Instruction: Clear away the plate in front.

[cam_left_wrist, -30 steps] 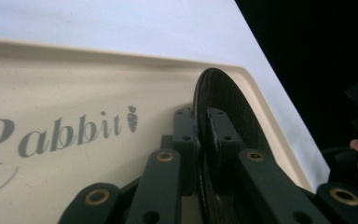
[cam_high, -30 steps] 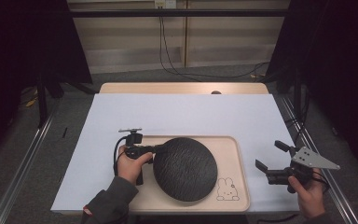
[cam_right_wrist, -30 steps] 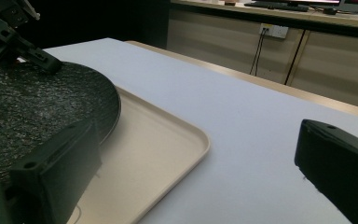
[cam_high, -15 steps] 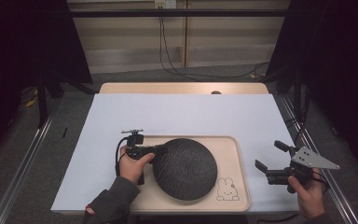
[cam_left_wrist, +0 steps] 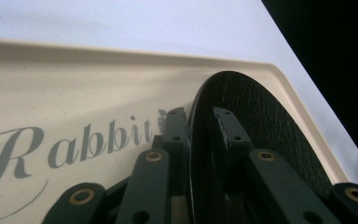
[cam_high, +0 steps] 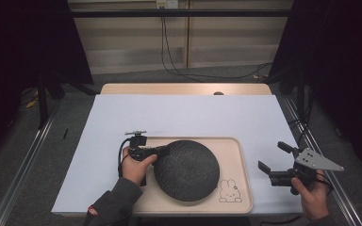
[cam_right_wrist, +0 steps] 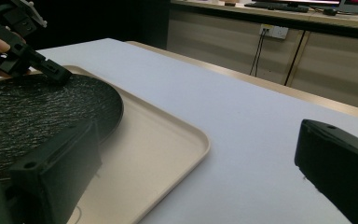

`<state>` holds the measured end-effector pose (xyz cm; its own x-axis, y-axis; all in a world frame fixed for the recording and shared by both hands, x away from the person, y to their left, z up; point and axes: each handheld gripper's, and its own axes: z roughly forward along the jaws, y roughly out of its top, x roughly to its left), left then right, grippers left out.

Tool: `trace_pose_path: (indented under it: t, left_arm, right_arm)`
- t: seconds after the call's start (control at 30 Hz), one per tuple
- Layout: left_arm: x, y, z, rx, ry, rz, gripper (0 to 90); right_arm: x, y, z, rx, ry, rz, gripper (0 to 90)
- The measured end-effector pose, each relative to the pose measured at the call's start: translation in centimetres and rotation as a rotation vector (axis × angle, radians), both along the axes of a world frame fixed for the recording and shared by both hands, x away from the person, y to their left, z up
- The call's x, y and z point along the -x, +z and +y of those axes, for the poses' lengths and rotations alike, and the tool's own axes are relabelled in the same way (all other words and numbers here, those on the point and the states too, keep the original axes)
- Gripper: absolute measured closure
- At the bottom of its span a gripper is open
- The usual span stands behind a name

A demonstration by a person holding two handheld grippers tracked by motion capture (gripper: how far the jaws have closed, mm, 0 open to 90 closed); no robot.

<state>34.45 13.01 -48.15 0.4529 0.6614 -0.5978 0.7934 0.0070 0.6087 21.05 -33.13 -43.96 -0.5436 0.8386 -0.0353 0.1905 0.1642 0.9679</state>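
Jaws of the left gripper [cam_left_wrist: 199, 128] stand narrow, pinched on the rim of the black plate [cam_left_wrist: 261, 116], one jaw under the edge and one over it, as the left gripper view shows from close in. Under that gripper lies the cream tray [cam_left_wrist: 74, 88], with the grey word "Rabbit" [cam_left_wrist: 70, 149] printed on its floor just left of the jaws; beyond the tray's raised far wall spreads the white sheet [cam_left_wrist: 144, 23]. From the high view, the left gripper [cam_high: 162, 150] points toward the plate's left edge, held by the left hand [cam_high: 134, 165] with a dark sleeve [cam_high: 115, 205] behind it. The plate [cam_high: 186, 169] sits inside the tray [cam_high: 238, 160], filling most of its left and middle part, and a small rabbit drawing [cam_high: 229, 191] marks the tray's near right corner, beside the plate. Well apart to the right, past the tray's edge, the right gripper [cam_high: 275, 157] hovers over the white sheet [cam_high: 184, 115] with its jaws spread wide and nothing between them; the right hand [cam_high: 311, 197] grips it from below, and a grey three-cornered plate [cam_high: 318, 160] sits on top. In the right gripper view the two jaws stand far apart at either side, with the tray's rounded corner [cam_right_wrist: 186, 144] and the textured black plate [cam_right_wrist: 37, 112] ahead and to the left, and the left gripper [cam_right_wrist: 58, 74] touching the plate's far rim. The sheet covers a wooden tabletop [cam_high: 184, 88].
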Motion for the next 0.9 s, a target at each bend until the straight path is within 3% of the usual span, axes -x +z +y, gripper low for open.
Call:
trace_pose_path:
  t: [0.6,0.77,0.83,0.9]
  left_arm:
    - [0.07,-0.63,-0.08,-0.028,0.003,-0.021,73.5]
    - [0.21,-0.41,-0.06,-0.071,-0.006,-0.056,73.3]
    - [0.23,-0.25,-0.02,-0.062,-0.002,-0.059,72.7]
    - [0.29,-0.19,0.07,-0.023,0.014,-0.056,69.1]
  right_arm:
    - [-0.42,0.1,0.18,0.011,0.008,-0.016,0.0]
    - [-0.72,0.13,0.32,0.007,0.02,-0.012,0.0]
    - [-0.84,0.05,0.44,0.013,0.014,-0.01,0.0]
    - [-0.94,0.01,0.52,0.012,0.027,-0.009,0.0]
